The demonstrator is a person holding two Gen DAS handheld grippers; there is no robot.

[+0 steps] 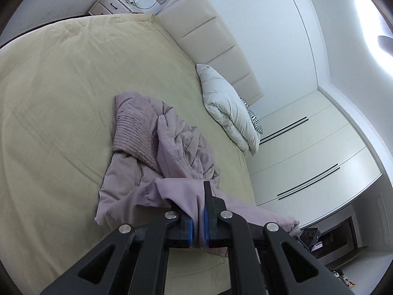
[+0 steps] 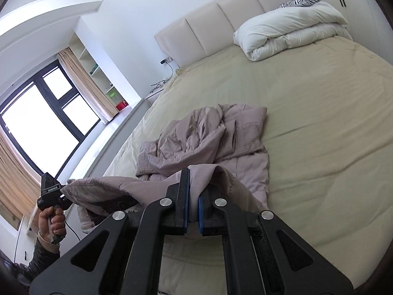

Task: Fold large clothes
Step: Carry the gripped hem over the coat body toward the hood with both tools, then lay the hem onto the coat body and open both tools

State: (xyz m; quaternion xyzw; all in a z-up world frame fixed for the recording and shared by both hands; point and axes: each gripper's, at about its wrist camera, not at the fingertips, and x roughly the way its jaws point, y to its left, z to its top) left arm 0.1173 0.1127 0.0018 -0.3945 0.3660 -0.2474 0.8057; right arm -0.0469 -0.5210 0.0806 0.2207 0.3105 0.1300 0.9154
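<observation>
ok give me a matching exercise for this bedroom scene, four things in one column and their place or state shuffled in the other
Things:
1. mauve padded jacket
2. folded white duvet
3. zebra-print pillow
4. left gripper

Place or state:
A. tucked behind the white bedding at the headboard
B. shut on pinkish fabric
C. crumpled in the middle of the beige bed sheet, one edge lifted
D. stacked at the head of the bed

Pairs: 1-C, 2-D, 3-A, 4-B
</observation>
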